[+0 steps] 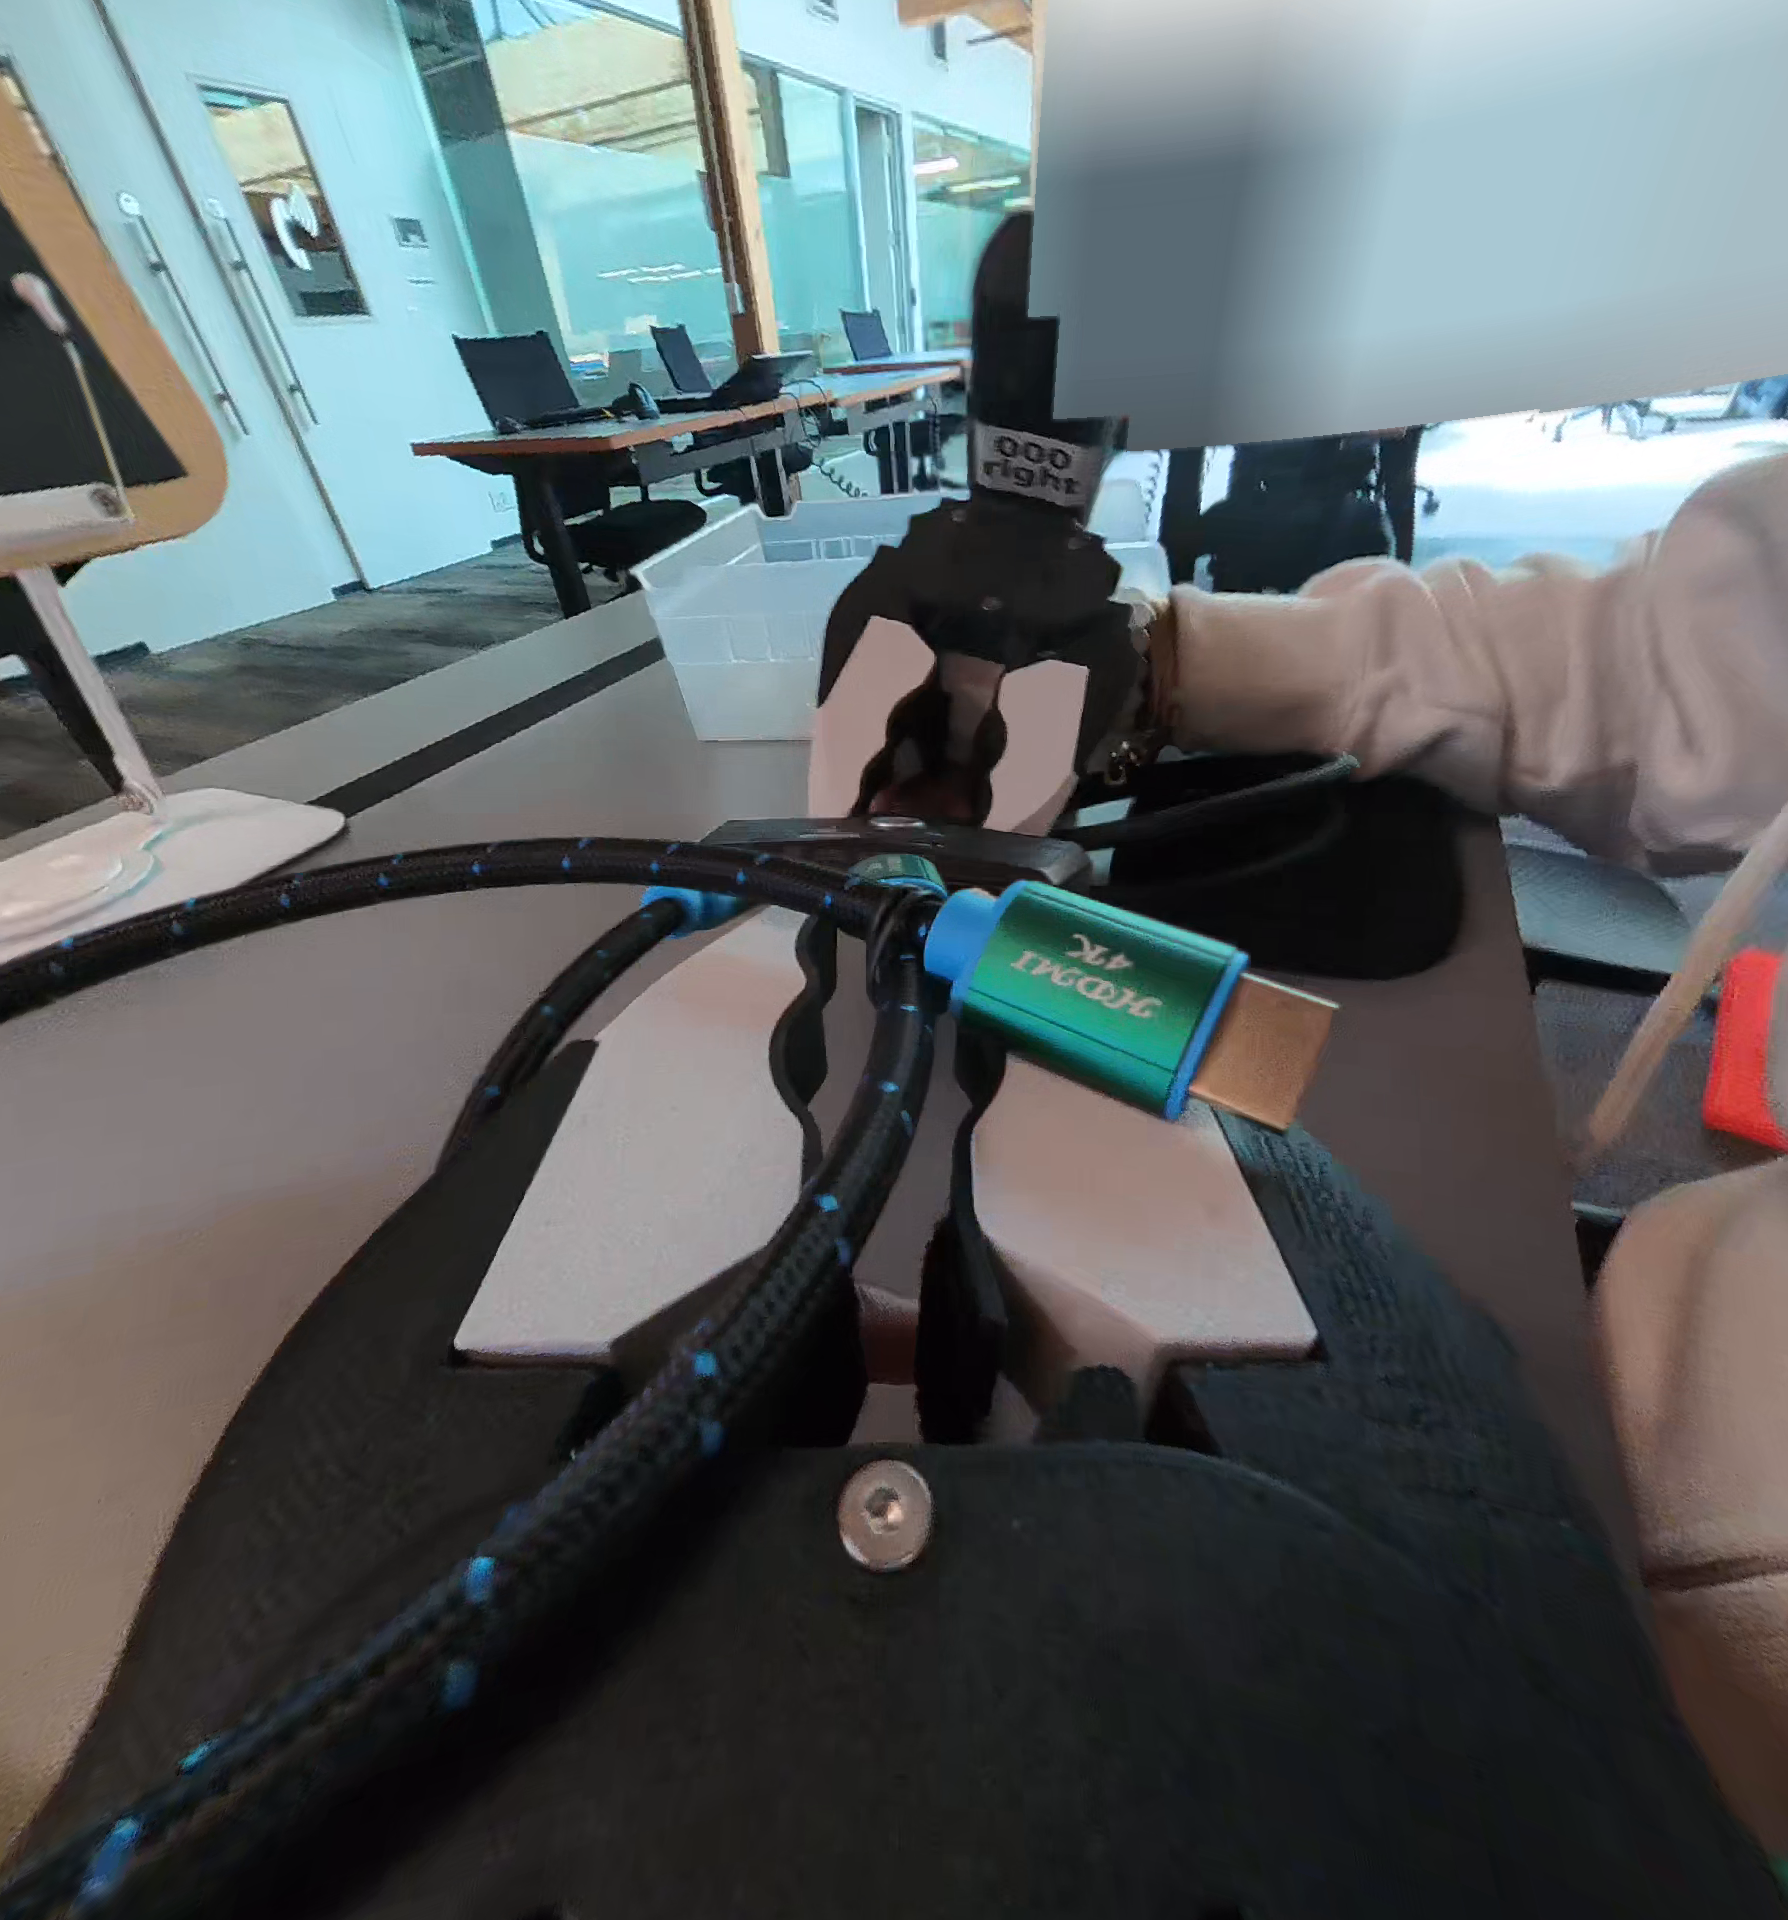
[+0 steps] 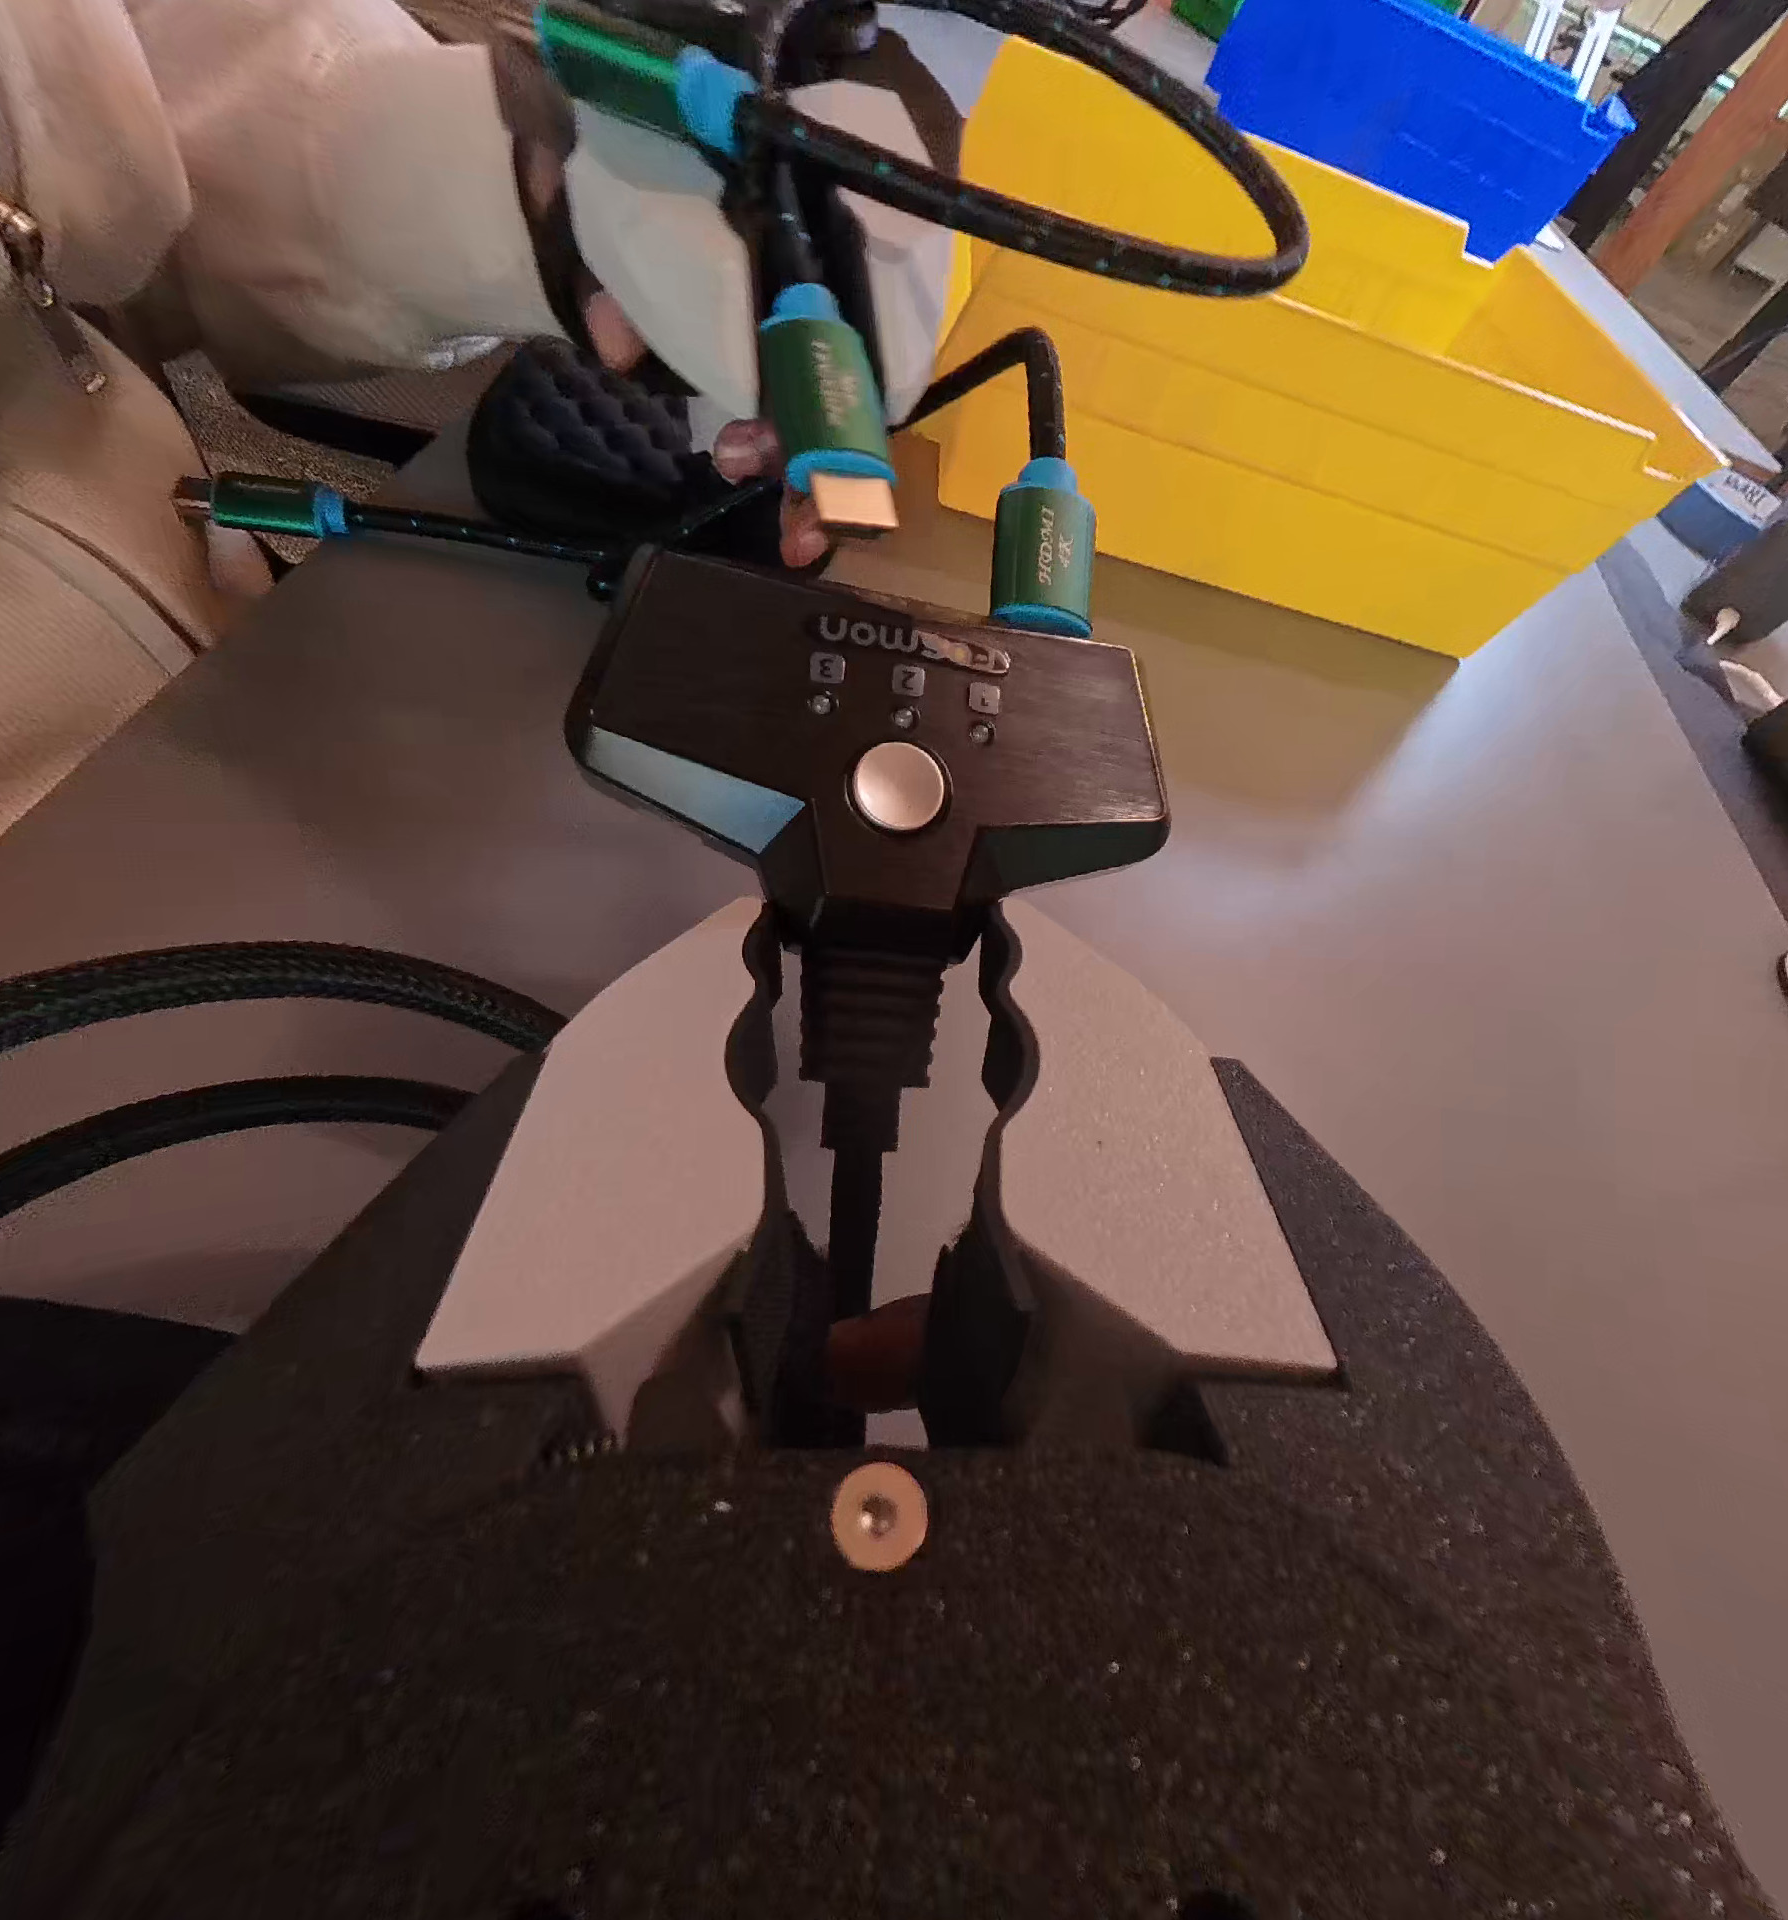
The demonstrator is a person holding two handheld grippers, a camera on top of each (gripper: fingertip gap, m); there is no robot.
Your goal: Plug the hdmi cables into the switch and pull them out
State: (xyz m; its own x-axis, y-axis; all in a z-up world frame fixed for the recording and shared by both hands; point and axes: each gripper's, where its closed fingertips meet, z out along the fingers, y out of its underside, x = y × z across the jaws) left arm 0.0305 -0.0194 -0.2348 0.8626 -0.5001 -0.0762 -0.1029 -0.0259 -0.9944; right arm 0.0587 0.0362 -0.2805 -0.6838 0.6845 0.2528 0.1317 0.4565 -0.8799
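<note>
The black switch at frame centre on the grey counter carries printed lettering and numbered lights. The right tool is narrowed onto its rear stub. The left tool pinches a braided cable, whose lettered green plug hovers above the switch; another plug sits inserted.

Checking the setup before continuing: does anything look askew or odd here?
Nothing damaged. The held HDMI plug hangs tilted above the switch, not squared to a port. The left gripper pinches its cable just behind the plug, leaving it angled sideways.
</note>
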